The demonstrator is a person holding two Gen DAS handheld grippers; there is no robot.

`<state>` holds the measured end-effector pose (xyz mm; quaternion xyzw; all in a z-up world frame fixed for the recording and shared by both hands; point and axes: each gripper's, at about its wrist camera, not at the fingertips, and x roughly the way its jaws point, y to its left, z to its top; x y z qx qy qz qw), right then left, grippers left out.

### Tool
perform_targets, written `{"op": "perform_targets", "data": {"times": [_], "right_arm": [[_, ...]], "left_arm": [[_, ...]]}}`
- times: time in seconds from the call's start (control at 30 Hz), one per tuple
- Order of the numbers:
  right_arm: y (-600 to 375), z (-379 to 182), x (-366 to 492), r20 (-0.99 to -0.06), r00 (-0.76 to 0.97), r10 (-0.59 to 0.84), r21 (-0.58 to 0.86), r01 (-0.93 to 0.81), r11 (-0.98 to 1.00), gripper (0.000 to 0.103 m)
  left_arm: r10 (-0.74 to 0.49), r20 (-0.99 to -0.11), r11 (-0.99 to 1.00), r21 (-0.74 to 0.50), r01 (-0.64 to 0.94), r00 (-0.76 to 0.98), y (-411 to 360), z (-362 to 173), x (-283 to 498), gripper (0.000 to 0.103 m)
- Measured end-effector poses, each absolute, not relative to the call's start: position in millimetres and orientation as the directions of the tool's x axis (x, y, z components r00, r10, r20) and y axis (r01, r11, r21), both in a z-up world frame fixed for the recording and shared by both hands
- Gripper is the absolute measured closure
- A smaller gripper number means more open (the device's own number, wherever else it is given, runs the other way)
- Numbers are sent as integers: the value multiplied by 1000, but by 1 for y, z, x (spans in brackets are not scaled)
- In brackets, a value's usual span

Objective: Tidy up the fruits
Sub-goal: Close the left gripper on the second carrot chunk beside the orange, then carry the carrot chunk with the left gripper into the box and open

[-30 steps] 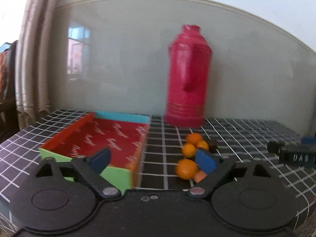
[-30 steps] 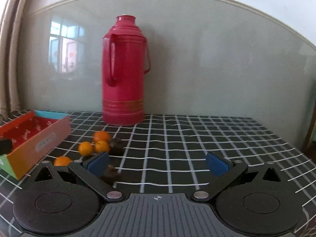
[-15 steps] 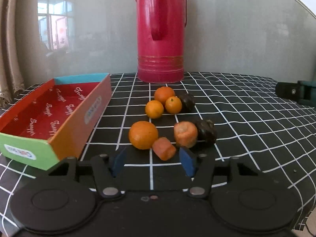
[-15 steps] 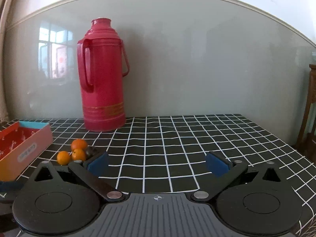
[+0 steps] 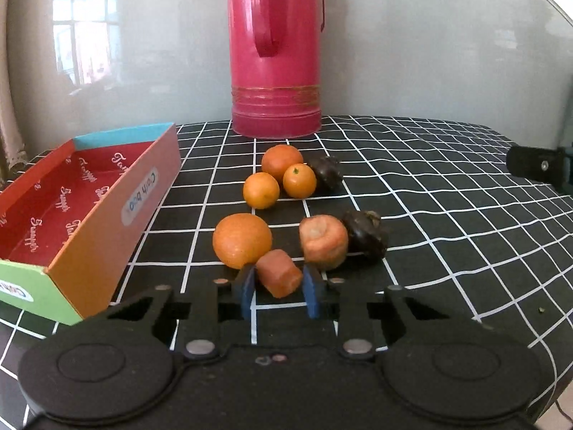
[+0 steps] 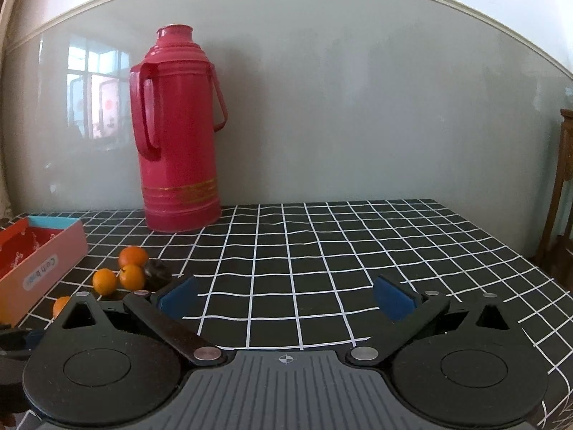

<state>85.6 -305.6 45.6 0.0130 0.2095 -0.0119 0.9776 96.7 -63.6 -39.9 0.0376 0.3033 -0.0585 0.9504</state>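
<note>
The left gripper [image 5: 278,288] has just been closing, and its blue pads now pinch a small carrot chunk [image 5: 278,273] at the near edge of the fruit cluster on the black grid tablecloth [image 5: 429,215]. The chunk lies on its side, its long axis slanting from the far left toward the near right, with the cut end facing the camera. It touches a large orange [image 5: 242,240] on its left; a thicker carrot piece [image 5: 323,242] stands just beyond on the right, cut face up, against a dark mangosteen [image 5: 365,238]. Farther back three small oranges [image 5: 280,178] and a second mangosteen [image 5: 326,172] huddle before the red thermos [image 5: 275,53]. The open, red-lined cardboard box [image 5: 89,229] sits to the left, its long side running away from the camera, with a bare strip of cloth between it and the fruit. The right gripper [image 6: 284,297] hovers with jaws spread wide over bare cloth, with free room running to the table's right edge.
</note>
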Motion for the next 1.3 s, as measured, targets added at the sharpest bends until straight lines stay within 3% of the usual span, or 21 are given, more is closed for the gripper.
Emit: {"op": "perform_targets", "data": {"times": [0.3,0.63,0.87,0.93,0.97,1.0,1.03,1.13,1.3], "right_arm": [[-296,39,89,-438,899,-20,-8,18,1000,0],[-263,32,89,-458,889,27,-33,-47,998,0],[-240,37,81,-399,913,81,-53,-111,992,0],[-234,36,82,-399,912,94,-72,-133,989,0],[-231,35,83,-403,910,98,-81,-142,987,0],[-229,34,83,-406,908,104,-83,-150,985,0],[-228,34,84,-413,903,118,-76,-163,984,0],[-229,32,87,-427,891,154,-43,-191,981,0],[-226,28,87,-446,878,173,-39,-212,976,0]], "left_arm": [[-85,-509,989,58,133,856,-53,-27,81,84],[35,-334,996,95,-3,942,-11,1,53,84],[133,-332,991,19,-134,934,39,6,63,84],[162,-346,986,9,-169,924,48,4,67,72],[177,-349,982,5,-187,920,51,3,67,48],[194,-335,979,3,-205,922,53,4,63,15],[213,-303,975,5,-222,929,52,6,59,5],[239,-230,971,47,-234,943,45,10,47,6],[224,-259,975,57,-216,940,42,9,46,6]]}}
